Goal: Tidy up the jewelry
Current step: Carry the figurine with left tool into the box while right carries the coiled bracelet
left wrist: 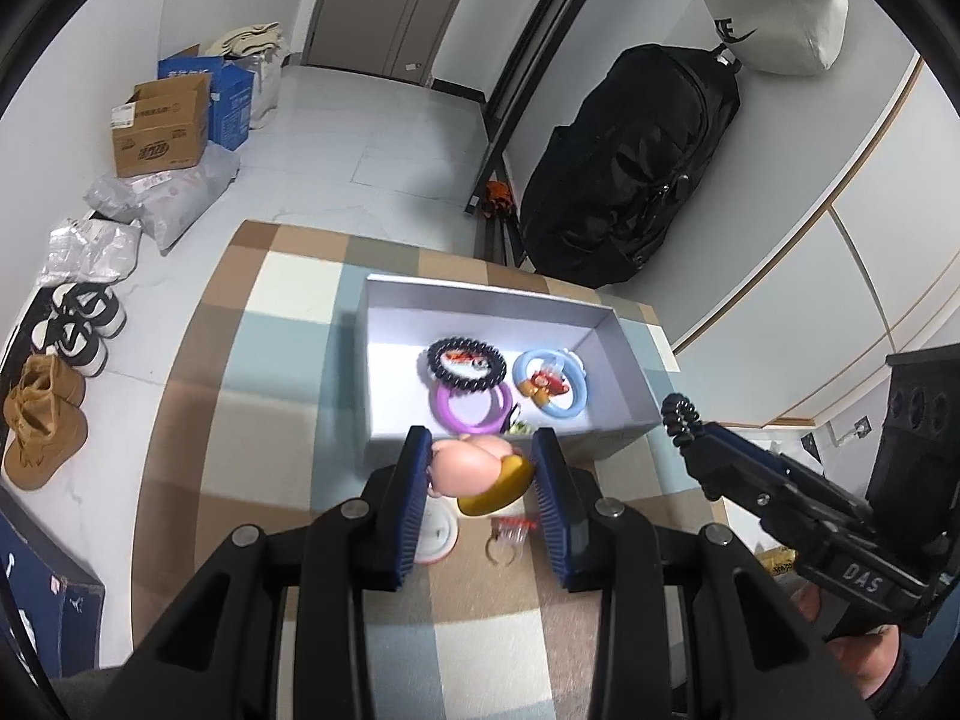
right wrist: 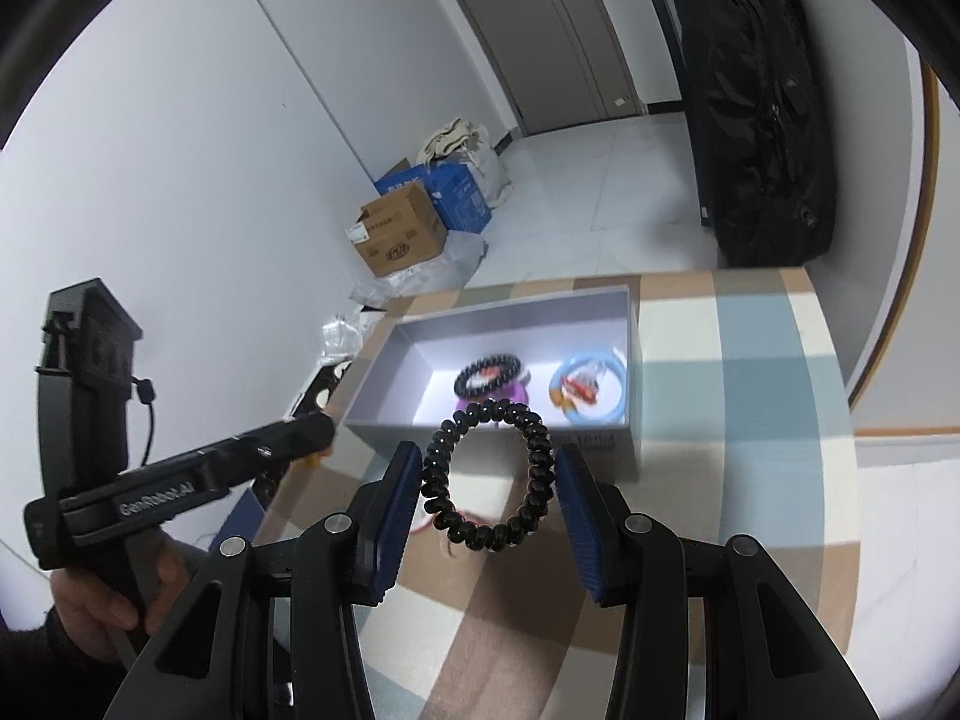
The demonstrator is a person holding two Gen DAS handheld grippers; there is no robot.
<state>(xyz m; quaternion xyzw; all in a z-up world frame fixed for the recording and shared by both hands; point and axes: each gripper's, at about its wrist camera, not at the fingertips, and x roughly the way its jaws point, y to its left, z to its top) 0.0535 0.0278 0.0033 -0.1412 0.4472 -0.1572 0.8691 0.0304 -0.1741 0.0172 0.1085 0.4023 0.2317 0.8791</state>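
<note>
My left gripper (left wrist: 482, 450) is shut on a small pink and yellow charm (left wrist: 480, 471), just in front of the near wall of the open grey box (left wrist: 480, 300). Inside the box lie a black bead bracelet (left wrist: 465, 360), a purple bangle (left wrist: 471, 408), a light blue bangle (left wrist: 555, 381) and a red and orange trinket (left wrist: 543, 387). My right gripper (right wrist: 487, 456) is shut on a black spiral coil band (right wrist: 486, 474), held above the checked tablecloth short of the box (right wrist: 516, 306). The same band shows at that gripper's tip (left wrist: 681, 414) in the left wrist view.
A white round piece with a pink rim (left wrist: 438, 534) and a small ring with a red tag (left wrist: 507, 540) lie on the checked cloth (left wrist: 288, 312) under my left gripper. A black bag (left wrist: 630, 162) stands beyond the table. Cartons (left wrist: 159, 126) and shoes (left wrist: 78, 324) sit on the floor.
</note>
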